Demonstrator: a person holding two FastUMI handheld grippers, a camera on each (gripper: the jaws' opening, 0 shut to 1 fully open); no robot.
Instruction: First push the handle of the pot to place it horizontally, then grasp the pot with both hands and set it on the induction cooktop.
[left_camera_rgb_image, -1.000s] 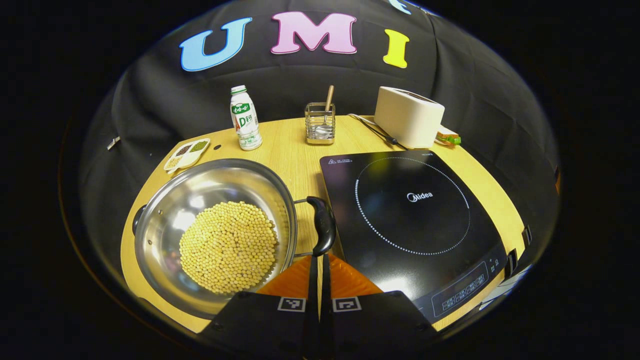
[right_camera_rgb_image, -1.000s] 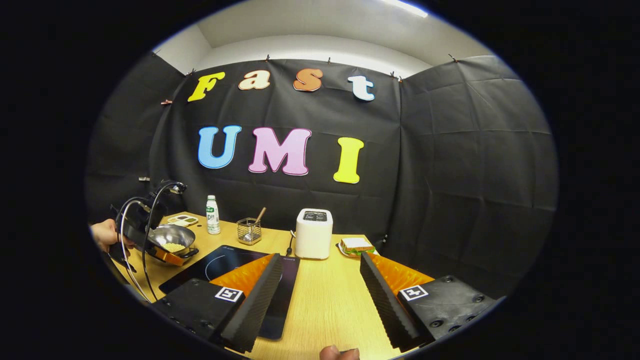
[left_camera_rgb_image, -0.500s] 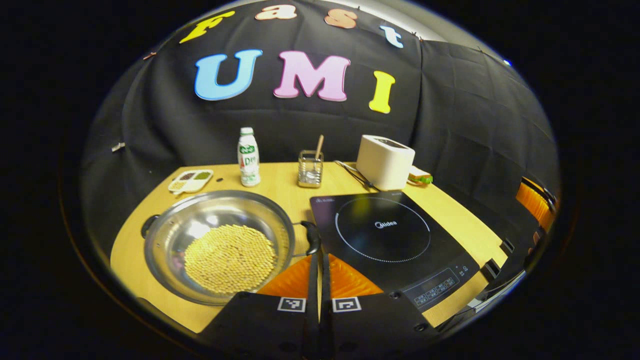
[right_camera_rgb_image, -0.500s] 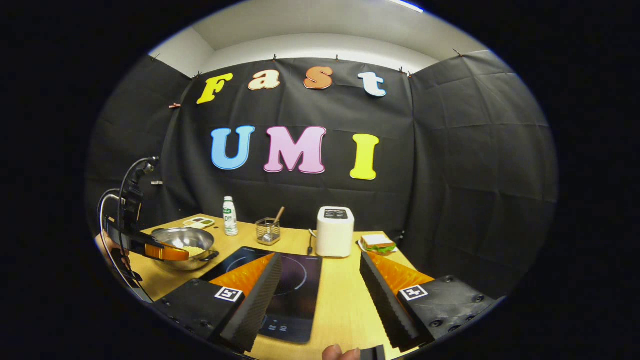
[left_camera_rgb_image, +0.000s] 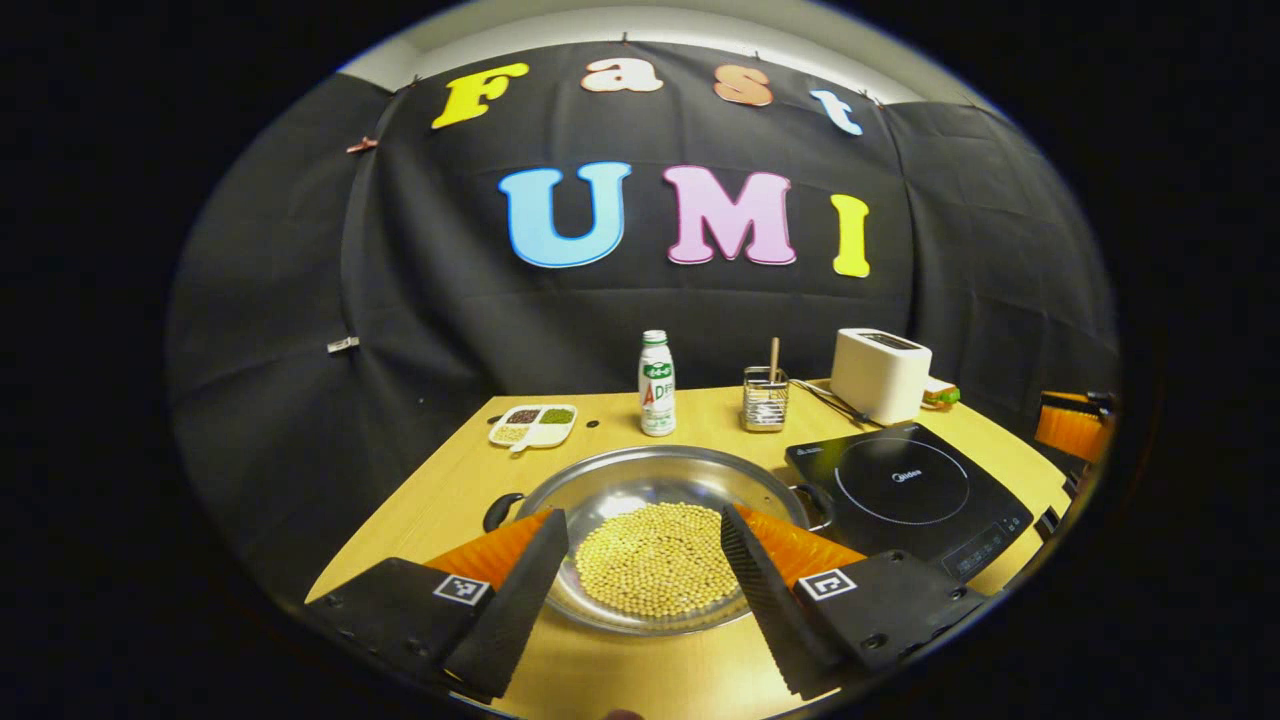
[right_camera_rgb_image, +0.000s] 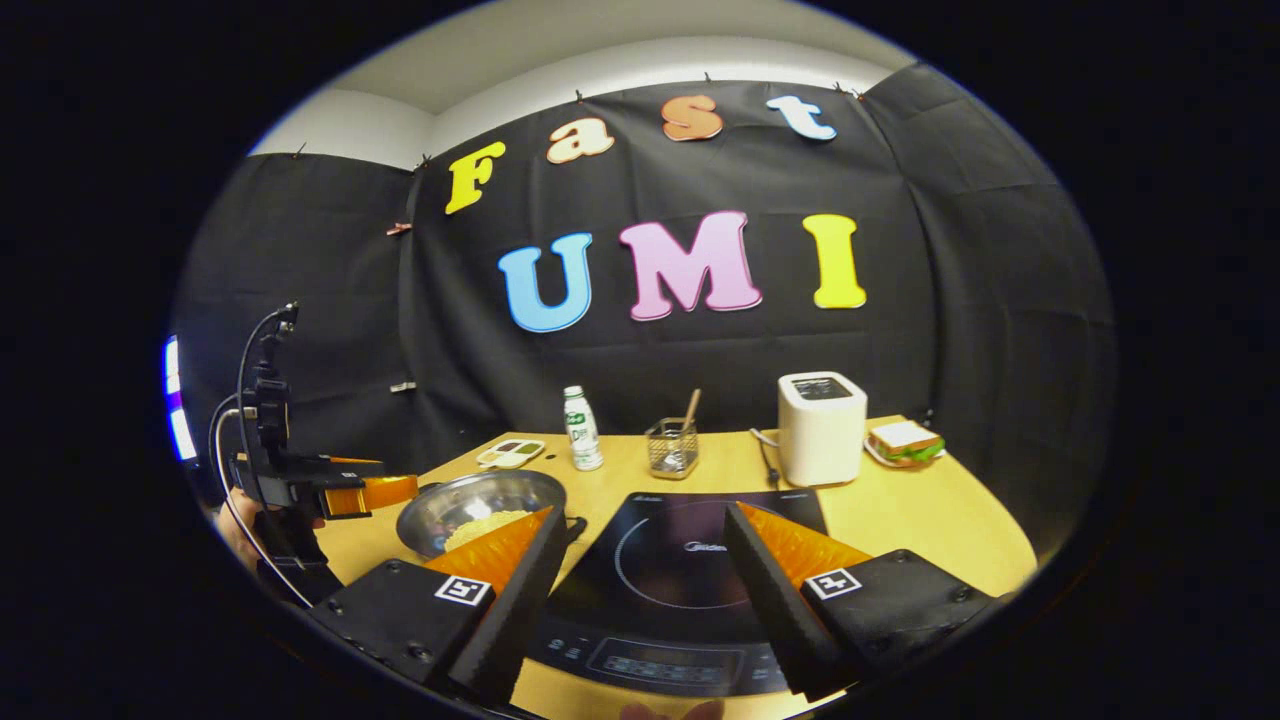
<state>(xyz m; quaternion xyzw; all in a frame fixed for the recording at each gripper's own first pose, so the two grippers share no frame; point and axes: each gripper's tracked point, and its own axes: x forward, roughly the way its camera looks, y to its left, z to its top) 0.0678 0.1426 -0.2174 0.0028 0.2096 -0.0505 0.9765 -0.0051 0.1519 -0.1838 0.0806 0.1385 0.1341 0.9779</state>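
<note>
The pot (left_camera_rgb_image: 660, 535) of beans is sitting on the wooden table (left_camera_rgb_image: 480, 480), just left of the black cooktop (left_camera_rgb_image: 905, 490), with its two handles pointing out to the sides. The left gripper (left_camera_rgb_image: 640, 585) is hanging open in front of the pot, holding nothing, and the right gripper (right_camera_rgb_image: 640, 590) is hanging open over the cooktop, holding nothing. Behind the pot, a bottle (left_camera_rgb_image: 656, 397), a wire basket (left_camera_rgb_image: 765, 398), a small dish (left_camera_rgb_image: 532, 424) and a toaster (left_camera_rgb_image: 880, 375) are standing near the black cloth wall (left_camera_rgb_image: 420, 290).
</note>
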